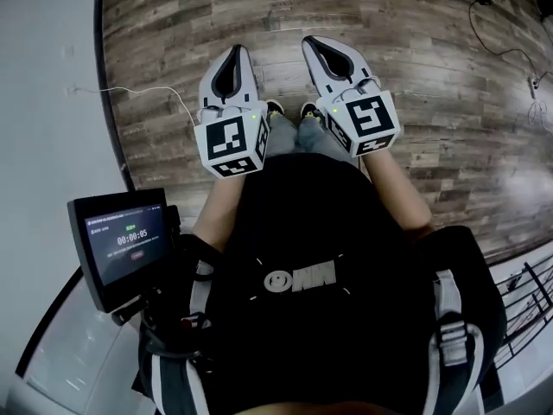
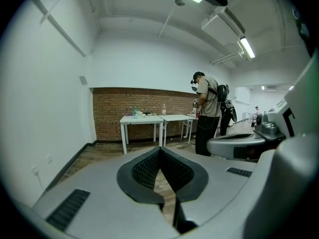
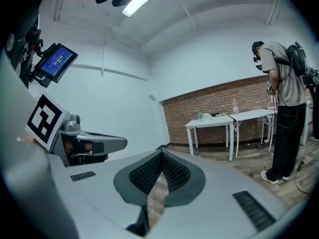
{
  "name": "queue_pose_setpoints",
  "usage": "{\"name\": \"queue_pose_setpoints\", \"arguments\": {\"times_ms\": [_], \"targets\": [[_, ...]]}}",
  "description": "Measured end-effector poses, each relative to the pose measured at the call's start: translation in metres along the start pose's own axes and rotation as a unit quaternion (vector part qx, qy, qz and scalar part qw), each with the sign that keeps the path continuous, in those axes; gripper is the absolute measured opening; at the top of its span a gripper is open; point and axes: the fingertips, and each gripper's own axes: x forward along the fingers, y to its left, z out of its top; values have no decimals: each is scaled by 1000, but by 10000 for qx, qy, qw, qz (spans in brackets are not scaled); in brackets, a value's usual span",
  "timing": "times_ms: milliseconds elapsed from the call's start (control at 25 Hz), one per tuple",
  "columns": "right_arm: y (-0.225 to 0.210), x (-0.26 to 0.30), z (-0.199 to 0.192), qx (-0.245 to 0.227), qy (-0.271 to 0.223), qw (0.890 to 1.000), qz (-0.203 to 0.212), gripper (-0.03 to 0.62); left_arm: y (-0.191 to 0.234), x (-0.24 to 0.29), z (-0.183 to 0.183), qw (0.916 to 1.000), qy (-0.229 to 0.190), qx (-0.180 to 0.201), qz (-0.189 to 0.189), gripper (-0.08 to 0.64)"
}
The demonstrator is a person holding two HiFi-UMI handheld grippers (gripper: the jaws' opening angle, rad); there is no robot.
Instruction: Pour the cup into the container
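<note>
Neither the cup nor the container can be picked out with any certainty. The only candidates are the small things on the white tables (image 2: 142, 118), well ahead of both grippers against a brick wall (image 2: 109, 114). Among them are a greenish bottle-like thing (image 2: 134, 111) and a clear bottle (image 2: 164, 108), all too small to tell apart further. A person (image 2: 207, 114) with a backpack stands at the right end of those tables, head bent toward them. Much nearer, the left gripper (image 2: 159, 149) is clenched on itself, its ribbed pads meeting at the tips with only wood floor (image 1: 173, 41) showing through the slit below. The right gripper (image 3: 161, 153) is clenched in the same way, tip to tip, and grasps no object. In the head view the two are held side by side in front of the wearer's body, above the shoes, each with its marker cube toward the chest. A small lit screen (image 1: 121, 239) sits behind and to the left of the left gripper.
</note>
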Motion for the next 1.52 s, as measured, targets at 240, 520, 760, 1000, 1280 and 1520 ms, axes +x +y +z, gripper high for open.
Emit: {"name": "queue_pose_setpoints", "arguments": {"times_ms": [240,520,760,1000,1280,1520], "targets": [[-18,79,18,97,55,9997,-214,-6,53,64,13,9996,97,4,-249,-3],[-15,100,33,-62,-80,9997,-226,-6,63,78,29,9988,-229,-47,-439,-3],[6,186,56,-386,177,9991,-22,-6,135,116,41,9983,-272,-291,-422,-3],[0,227,65,-423,337,9985,-66,-6,167,141,46,9980,-152,-398,-462,-3],[-45,250,78,-342,219,9991,-127,-6,159,190,64,9980,-168,-265,-552,-3],[-113,268,93,-229,132,9996,-116,-6,139,252,86,9989,-7,-90,-468,-3]]}}
